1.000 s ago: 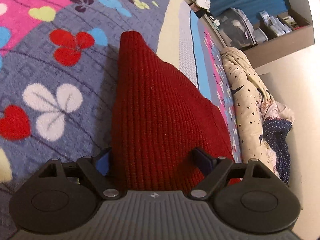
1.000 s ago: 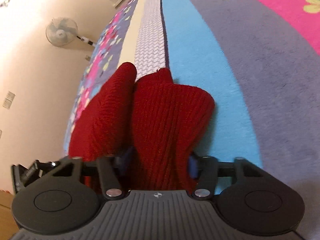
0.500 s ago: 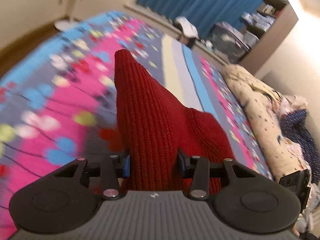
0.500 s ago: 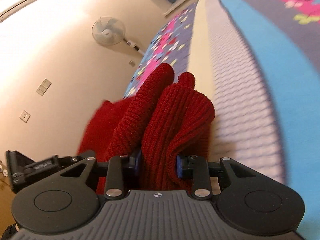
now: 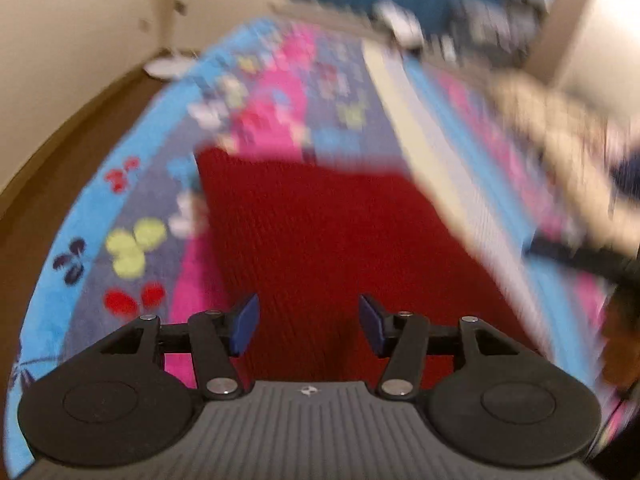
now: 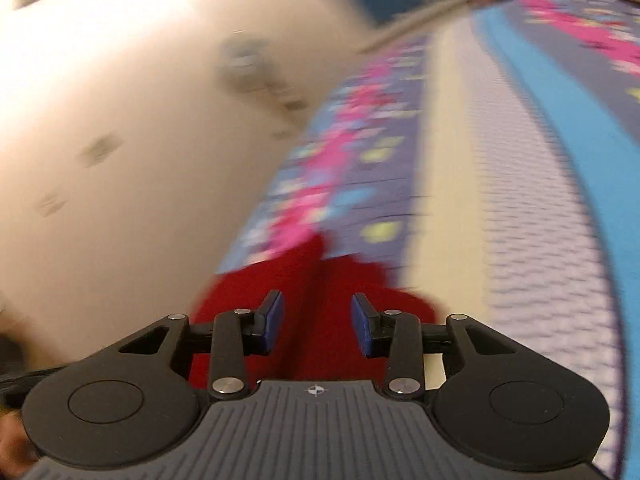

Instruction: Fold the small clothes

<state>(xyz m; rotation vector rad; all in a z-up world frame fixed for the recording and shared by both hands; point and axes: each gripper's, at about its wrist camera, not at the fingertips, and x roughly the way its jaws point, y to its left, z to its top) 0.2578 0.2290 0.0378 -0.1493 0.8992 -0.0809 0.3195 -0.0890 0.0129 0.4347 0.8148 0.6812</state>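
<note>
At twelve o'clock from your left gripper (image 5: 306, 326), the red knit (image 5: 320, 232) lies flat on the blanket (image 5: 132, 208); both grippers' jaws are opening, pinching nothing, right gripper (image 6: 317, 328) alongside.

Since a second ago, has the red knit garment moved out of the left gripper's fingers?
Yes. The red knit garment now lies flat on the patterned blanket, no longer pinched; the left gripper has pulled back from it with jaws opening.

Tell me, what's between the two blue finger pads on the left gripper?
In the left wrist view, the red knitted garment shows between the left gripper pads. Its jaws are opening, and the pads don't press the cloth.
</note>
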